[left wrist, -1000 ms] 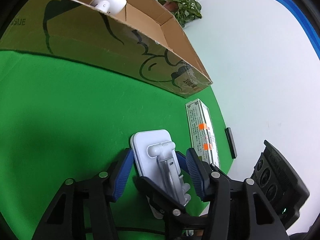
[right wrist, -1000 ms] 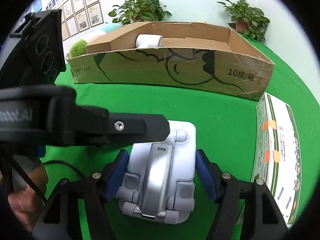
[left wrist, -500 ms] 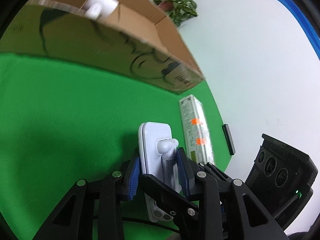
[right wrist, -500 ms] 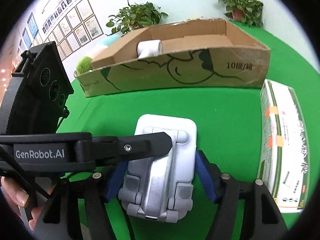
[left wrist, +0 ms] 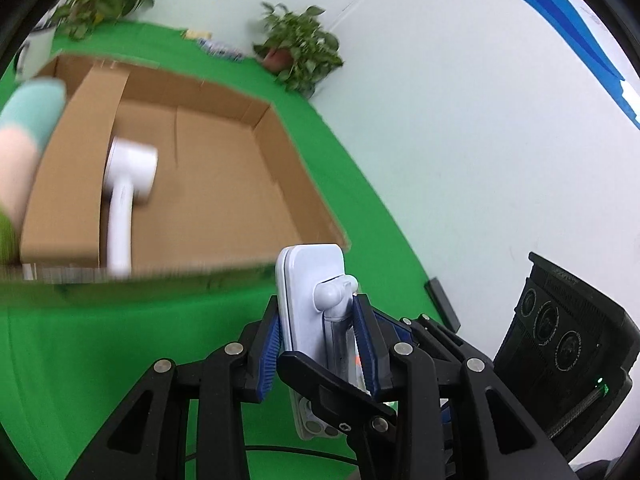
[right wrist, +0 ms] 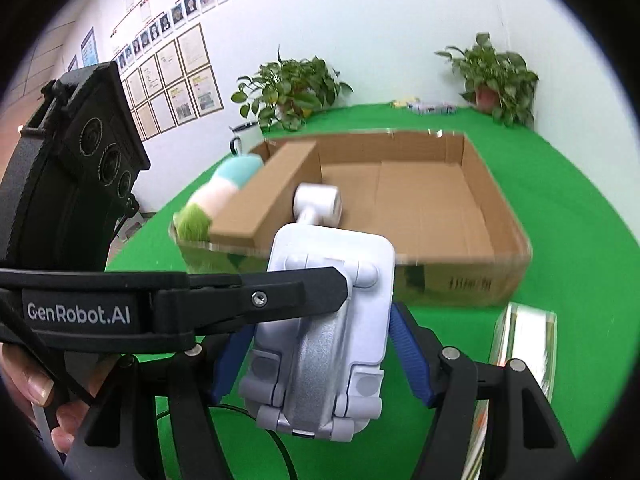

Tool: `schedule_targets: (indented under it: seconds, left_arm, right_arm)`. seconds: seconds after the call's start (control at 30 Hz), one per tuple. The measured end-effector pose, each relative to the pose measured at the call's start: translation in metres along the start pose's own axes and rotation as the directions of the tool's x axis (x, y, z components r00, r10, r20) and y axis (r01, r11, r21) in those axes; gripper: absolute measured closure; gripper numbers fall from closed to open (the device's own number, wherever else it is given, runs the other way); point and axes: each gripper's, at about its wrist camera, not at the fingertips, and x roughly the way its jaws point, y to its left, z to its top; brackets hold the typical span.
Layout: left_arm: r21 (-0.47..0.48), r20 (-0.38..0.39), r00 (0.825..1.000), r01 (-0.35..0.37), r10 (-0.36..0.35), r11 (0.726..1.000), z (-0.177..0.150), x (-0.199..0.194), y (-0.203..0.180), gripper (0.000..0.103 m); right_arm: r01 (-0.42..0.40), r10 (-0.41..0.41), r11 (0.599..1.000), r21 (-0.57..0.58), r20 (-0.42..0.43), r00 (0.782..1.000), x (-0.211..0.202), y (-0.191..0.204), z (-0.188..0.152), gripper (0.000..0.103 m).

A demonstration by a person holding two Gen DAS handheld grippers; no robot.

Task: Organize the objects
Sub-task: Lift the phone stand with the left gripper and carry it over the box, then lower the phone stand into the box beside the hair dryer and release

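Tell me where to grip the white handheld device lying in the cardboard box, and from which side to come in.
Take the white handheld device by its long straight handle, coming down from above with the fingers straddling it. It lies flat on the floor of the cardboard box, beside the inner flap. The handle looks narrower than the drum-shaped head, so it probably suits a pinch better. Both views are blurred.

The phone stand [right wrist: 320, 332] is smooth pale plastic with a brushed, silvery metal-looking centre bar. The cardboard box [right wrist: 420, 208] is matt brown corrugated paperboard, printed on its outer wall. The tabletop [left wrist: 100, 344] wears matt green cloth. The left tool [left wrist: 320, 344] is matt black plastic with ribbed blue pads [left wrist: 366, 344]. The white handled device [left wrist: 128, 184] looks like smooth plastic.
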Motion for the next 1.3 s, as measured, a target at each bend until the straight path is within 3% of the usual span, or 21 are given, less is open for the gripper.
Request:
schedule_targets:
  seconds: [0.27, 0.33, 0.5, 0.83, 1.3]
  left_arm:
    - [0.015, -0.008, 1.000, -0.026, 0.027, 1.000, 0.053, -0.002, 0.004, 0.072]
    - [-0.003, -0.018, 0.999, -0.042, 0.042, 0.999, 0.074, 0.029, 0.010, 0.072]
    - [-0.049, -0.063, 0.995, -0.074, 0.071, 0.996, 0.096, 0.059, 0.035, 0.072]
    - [-0.032, -0.143, 0.976, -0.169, 0.162, 0.985, 0.112, 0.106, 0.051, 0.071]
    - [-0.069, -0.238, 0.931, -0.301, 0.278, 0.951, 0.115, 0.124, 0.083, 0.071]
  right_arm:
    - [-0.004, 0.002, 0.998, -0.064, -0.025, 1.000, 0.024, -0.011, 0.056, 0.037]
    - [-0.008, 0.005, 0.998, -0.057, -0.040, 0.999, 0.034, -0.016, 0.062, 0.037]
    - [-0.030, 0.030, 1.000, -0.004, -0.088, 0.996, 0.066, -0.034, 0.075, 0.037]
    - [-0.090, 0.107, 0.989, 0.118, -0.148, 0.983, 0.098, -0.062, 0.078, 0.037]
    - [-0.186, 0.235, 0.958, 0.219, -0.223, 0.946, 0.141, -0.071, 0.074, 0.037]
